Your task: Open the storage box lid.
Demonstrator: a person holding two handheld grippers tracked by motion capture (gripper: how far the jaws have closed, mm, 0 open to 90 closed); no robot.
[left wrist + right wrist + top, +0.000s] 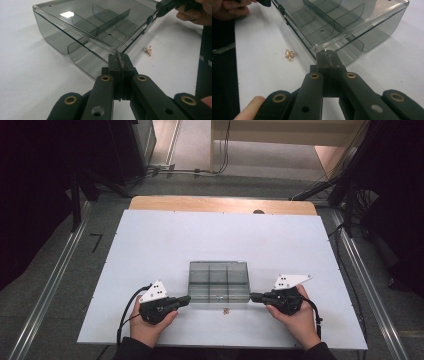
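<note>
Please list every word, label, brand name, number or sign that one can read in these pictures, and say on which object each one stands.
None: no readable text stands on the smoky clear divided box, the white table top, the small gold piece, or either gripper.

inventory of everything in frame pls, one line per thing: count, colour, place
compartment box: 1, smoky grey clear plastic with inner dividers, near middle of the board, between the two grippers
small metal piece: 1, gold-copper, on the board just in front of the box; too small to tell what it is
board: 1, white, covers the tabletop
table edge: 1, light wood, shows at the far side of the board
left gripper: 1, black with grey plate on top, jaws shut at the box's near left corner, on its thin edge
right gripper: 1, black with grey plate, jaws shut at the box's near right corner
hands: 2, one on each gripper, dark sleeves, bottom of the high view
</note>
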